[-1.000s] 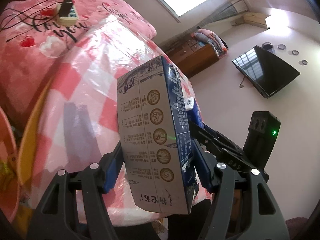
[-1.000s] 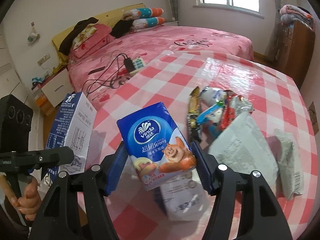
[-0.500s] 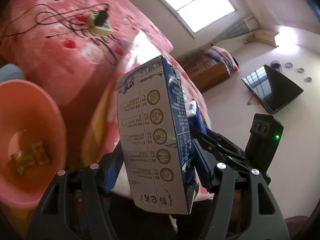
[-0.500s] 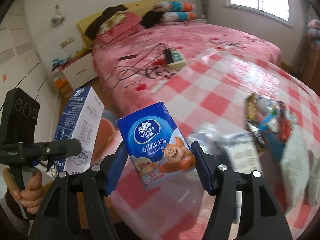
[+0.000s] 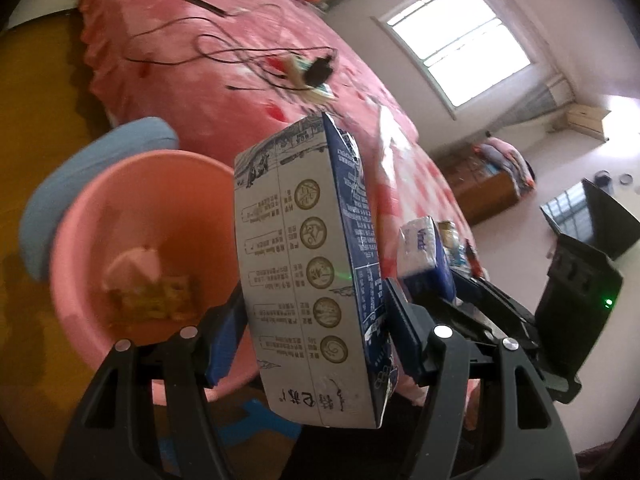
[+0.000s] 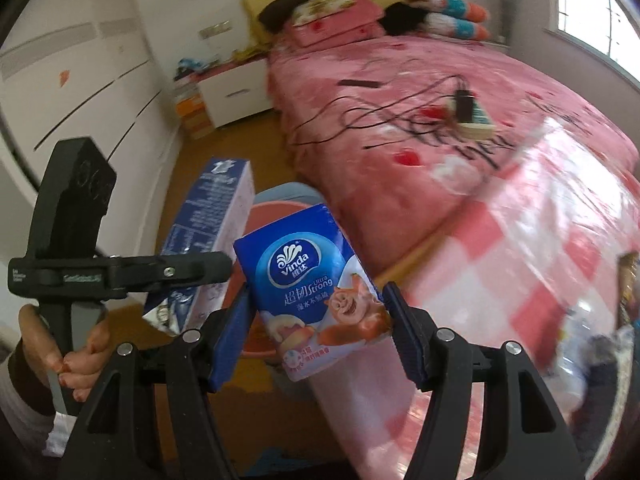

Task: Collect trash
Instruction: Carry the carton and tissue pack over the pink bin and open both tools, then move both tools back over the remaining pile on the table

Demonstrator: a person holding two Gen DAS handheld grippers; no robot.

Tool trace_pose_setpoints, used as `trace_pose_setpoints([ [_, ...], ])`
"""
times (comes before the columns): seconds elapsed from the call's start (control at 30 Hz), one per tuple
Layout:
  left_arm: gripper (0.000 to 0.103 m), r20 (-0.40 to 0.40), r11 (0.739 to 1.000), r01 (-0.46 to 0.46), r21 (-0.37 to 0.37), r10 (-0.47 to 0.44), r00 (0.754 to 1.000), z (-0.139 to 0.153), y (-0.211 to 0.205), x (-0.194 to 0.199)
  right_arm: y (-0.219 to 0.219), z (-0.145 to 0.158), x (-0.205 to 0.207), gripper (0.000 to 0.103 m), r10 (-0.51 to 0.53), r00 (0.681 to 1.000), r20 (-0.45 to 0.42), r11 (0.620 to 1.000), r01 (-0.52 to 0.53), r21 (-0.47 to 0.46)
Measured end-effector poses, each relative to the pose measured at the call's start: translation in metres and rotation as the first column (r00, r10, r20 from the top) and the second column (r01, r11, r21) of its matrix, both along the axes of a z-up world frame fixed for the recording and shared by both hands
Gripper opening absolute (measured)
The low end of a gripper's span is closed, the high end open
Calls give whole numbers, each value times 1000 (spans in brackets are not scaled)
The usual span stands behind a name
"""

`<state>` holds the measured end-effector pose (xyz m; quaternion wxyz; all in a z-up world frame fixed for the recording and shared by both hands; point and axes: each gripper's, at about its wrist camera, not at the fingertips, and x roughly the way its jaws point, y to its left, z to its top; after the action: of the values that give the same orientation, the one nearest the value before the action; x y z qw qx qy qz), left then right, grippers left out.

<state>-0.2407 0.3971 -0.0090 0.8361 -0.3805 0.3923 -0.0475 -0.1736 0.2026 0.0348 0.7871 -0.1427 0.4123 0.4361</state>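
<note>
My left gripper (image 5: 316,332) is shut on a tall blue and white drink carton (image 5: 304,272), held upright just right of a pink basin (image 5: 80,240). The basin sits low on the floor and holds some yellow wrappers (image 5: 152,292). My right gripper (image 6: 316,320) is shut on a blue Vinda tissue pack (image 6: 316,292). In the right wrist view the pink basin (image 6: 272,216) shows partly behind that pack, below it. The carton (image 6: 216,216) appears there at the left, in the left gripper (image 6: 216,268), which a hand (image 6: 80,352) holds. The tissue pack (image 5: 424,248) also shows beside the carton.
A table with a pink checked cloth (image 6: 520,260) lies to the right, with wrappers (image 6: 628,280) at its far edge. Behind is a pink bed (image 6: 440,80) with a power strip and cables (image 6: 472,120). A blue stool (image 5: 80,172) stands behind the basin. The floor is yellow-brown.
Both grippers have swung left, away from the checked table and toward the floor beside the bed. The pink basin has come into view under them. Both keep their hold.
</note>
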Motion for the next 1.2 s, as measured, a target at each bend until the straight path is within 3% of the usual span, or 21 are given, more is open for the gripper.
trace_pose_setpoints([
  [0.17,66,-40,998,-49,36,50,998,-14,15,-6,32,-15,-7,66,58,998,-16,998,-59,-15],
  [0.27,71,-91,989,-105,99,114,989,-26,26,-8,44,-28,-7,73,63,997,-32,998,-64,-29],
  [0.3,78,-122,981,-133,140,151,981,-30,30,-8,43,-32,-5,75,57,997,-53,998,-58,-24],
  [0.43,81,-163,962,-151,229,191,968,-35,30,-8,26,-36,3,79,-1,996,-92,1000,3,15],
  [0.63,82,-148,936,-177,306,230,962,-27,22,-5,-15,-14,3,81,-96,995,-7,991,97,88],
  [0.83,85,-104,906,-159,392,216,971,-9,-3,6,-51,-1,-1,81,-156,986,61,980,147,132],
  [0.93,85,-89,895,-136,424,191,978,0,-19,13,-69,1,0,82,-178,982,57,973,167,161],
  [1.03,85,-80,895,-110,432,159,984,6,-35,17,-87,1,3,89,-207,977,51,963,195,187],
  [1.2,85,-67,887,-59,458,101,993,16,-65,31,-115,4,9,90,-246,969,22,944,234,234],
])
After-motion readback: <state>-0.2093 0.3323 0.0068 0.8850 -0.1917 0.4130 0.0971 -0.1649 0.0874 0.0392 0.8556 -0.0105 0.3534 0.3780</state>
